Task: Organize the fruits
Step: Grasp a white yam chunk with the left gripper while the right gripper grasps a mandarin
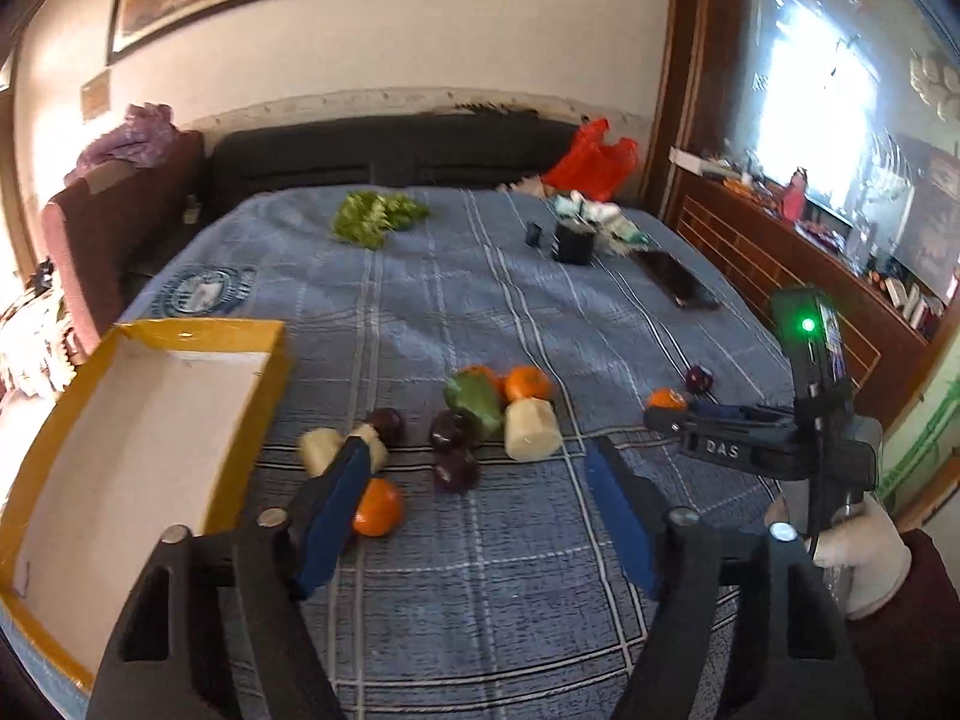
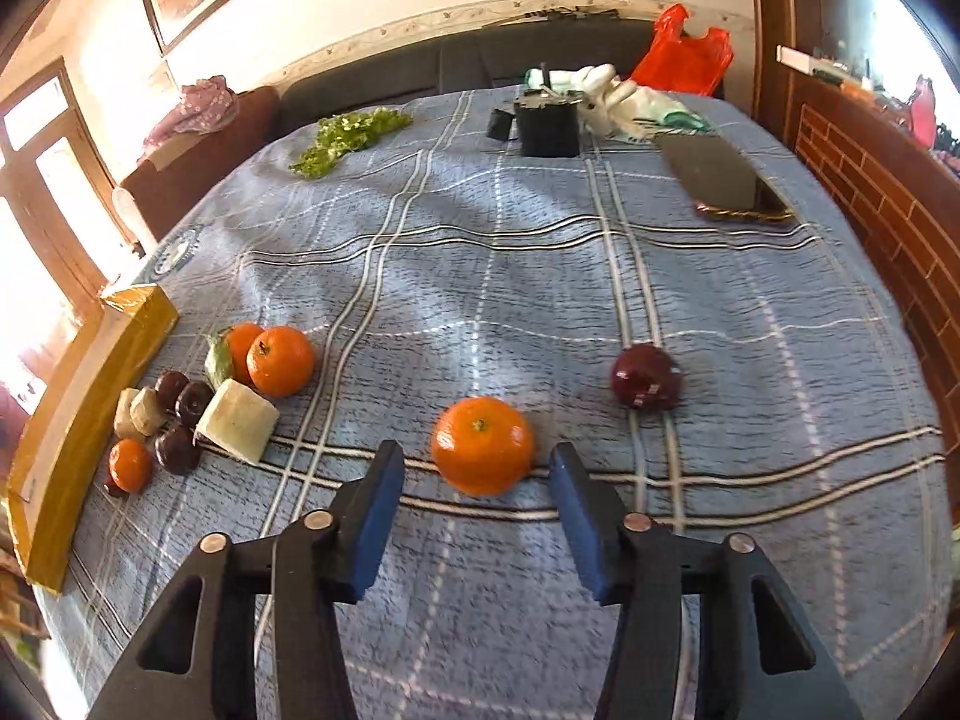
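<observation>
A yellow cardboard box (image 1: 144,414) with a white inside lies open at the left on the blue plaid bed cover; it also shows in the right wrist view (image 2: 78,414). Beside it is a cluster: oranges (image 1: 377,507), dark plums (image 1: 456,471), a green pepper (image 1: 474,402) and pale cut chunks (image 1: 531,429). My left gripper (image 1: 480,456) is open above this cluster, empty. My right gripper (image 2: 477,468) is open, its fingers on either side of a lone orange (image 2: 482,445), not touching. A dark red plum (image 2: 647,384) lies beyond it to the right.
At the far end of the bed lie green leafy vegetables (image 2: 345,135), a black box (image 2: 549,126), a dark tablet (image 2: 717,177), white bags and a red plastic bag (image 2: 687,57). A wooden cabinet (image 2: 888,204) borders the bed's right side.
</observation>
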Demonstrator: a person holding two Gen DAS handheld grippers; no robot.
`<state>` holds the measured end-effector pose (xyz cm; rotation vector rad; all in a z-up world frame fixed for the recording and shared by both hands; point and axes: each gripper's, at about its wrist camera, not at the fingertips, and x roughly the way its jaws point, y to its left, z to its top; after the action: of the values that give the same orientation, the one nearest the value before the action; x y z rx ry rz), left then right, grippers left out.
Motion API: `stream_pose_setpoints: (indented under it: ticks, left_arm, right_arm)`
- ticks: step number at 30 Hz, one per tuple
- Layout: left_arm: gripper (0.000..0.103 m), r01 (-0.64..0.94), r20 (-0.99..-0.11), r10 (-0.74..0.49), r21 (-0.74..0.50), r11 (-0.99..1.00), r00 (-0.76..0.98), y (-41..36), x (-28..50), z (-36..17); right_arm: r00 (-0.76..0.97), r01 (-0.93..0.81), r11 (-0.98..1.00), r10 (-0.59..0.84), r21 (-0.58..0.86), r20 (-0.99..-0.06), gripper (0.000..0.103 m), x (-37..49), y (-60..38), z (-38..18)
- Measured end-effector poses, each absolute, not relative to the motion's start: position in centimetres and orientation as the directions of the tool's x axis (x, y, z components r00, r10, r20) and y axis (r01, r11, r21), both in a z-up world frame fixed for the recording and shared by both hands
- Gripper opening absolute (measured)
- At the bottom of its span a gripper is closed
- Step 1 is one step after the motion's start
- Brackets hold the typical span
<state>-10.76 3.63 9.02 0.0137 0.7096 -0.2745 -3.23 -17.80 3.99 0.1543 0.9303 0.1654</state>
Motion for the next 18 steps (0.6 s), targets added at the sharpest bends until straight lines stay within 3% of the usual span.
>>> stream_pose_setpoints:
  ticks: [4, 18]
  left_arm:
    - [0.061, 0.284, -0.689, -0.27, -0.096, 0.954, 0.673, 2.2, -8.5, 7.3]
    - [0.061, 0.336, -0.789, -0.315, -0.146, 0.93, 0.528, -1.9, -2.3, 3.0]
  right_arm:
    - [0.587, -0.075, 0.975, 0.213, 0.21, -0.781, 0.039, -3.0, -17.8, 3.4]
    - [0.6, -0.068, 0.958, 0.262, 0.278, -0.756, 0.039, -3.2, -18.8, 3.2]
